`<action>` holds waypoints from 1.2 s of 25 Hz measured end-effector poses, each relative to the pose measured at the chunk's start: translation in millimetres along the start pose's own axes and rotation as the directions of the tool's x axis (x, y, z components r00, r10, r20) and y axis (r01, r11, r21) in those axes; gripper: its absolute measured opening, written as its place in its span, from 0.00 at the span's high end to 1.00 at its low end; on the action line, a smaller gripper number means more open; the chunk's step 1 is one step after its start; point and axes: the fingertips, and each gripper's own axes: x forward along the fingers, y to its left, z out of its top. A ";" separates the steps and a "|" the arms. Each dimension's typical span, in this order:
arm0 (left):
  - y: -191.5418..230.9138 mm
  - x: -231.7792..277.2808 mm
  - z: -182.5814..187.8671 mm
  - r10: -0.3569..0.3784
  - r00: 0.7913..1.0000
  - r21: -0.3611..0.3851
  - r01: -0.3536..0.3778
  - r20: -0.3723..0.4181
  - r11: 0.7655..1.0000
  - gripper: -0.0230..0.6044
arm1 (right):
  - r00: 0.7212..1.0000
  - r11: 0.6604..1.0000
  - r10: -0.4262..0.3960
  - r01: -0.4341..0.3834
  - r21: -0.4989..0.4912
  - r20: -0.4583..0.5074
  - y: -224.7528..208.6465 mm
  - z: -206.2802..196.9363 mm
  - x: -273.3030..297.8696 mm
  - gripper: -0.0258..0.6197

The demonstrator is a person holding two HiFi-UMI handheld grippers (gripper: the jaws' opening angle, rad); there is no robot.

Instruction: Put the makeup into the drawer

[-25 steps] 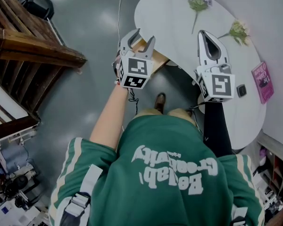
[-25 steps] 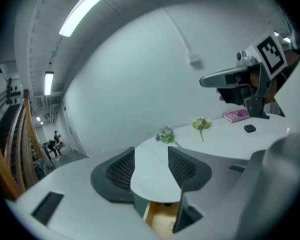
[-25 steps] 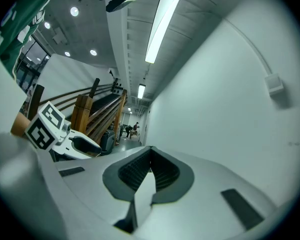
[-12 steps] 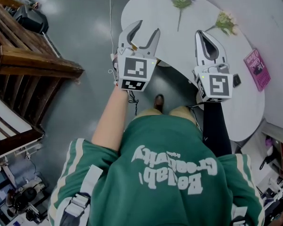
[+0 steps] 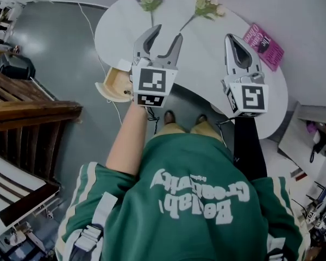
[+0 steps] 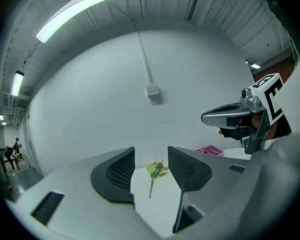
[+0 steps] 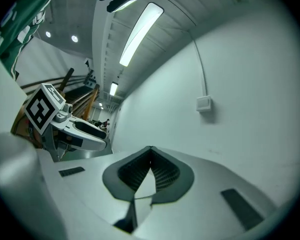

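Drawer (image 5: pixel 115 85) open at table (image 5: pixel 206 50) edge | flowers (image 5: pixel 207 5), pink book (image 5: pixel 263 38) on top | left gripper (image 5: pixel 167 34) wide, empty | right gripper (image 5: pixel 232 39) closed

Drawer (image 5: pixel 115 85) at 10 o'clock: right end hidden behind left gripper (image 5: pixel 167 33), contents can't be made out. Pink book (image 5: pixel 263 38) at 2 o'clock: cover print too small to read. Desk (image 5: pixel 206 58) near edge hidden.

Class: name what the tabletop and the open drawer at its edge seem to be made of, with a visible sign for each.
Tabletop: smooth matte white, probably painted or laminated board; no grain shows. Drawer: pale unpainted wood, judging by its tan inside.
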 end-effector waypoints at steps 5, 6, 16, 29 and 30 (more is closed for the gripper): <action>-78.4 39.6 14.9 -0.114 0.993 -0.001 0.114 0.018 0.993 0.60 | 0.993 0.993 -0.114 0.114 -0.012 -0.010 -69.9 -16.5 -51.7 0.95; -92.4 46.4 16.9 -0.132 0.991 -0.003 0.132 0.020 0.991 0.60 | 0.991 0.991 -0.130 0.130 -0.013 -0.015 -81.2 -19.0 -61.0 0.95; -213.9 96.1 32.1 -0.282 0.959 0.000 0.282 0.037 0.959 0.60 | 0.955 0.956 -0.291 0.292 0.001 -0.056 -176.7 -44.7 -146.3 0.95; -280.0 142.3 -79.8 -0.379 0.902 -0.086 0.369 -0.208 0.925 0.50 | 0.941 0.945 -0.326 0.328 0.004 -0.089 -213.0 -75.7 -175.5 0.95; -286.3 146.4 -98.5 -0.394 0.885 -0.100 0.381 -0.248 0.919 0.49 | 0.939 0.943 -0.331 0.333 0.002 -0.093 -216.3 -78.3 -178.5 0.95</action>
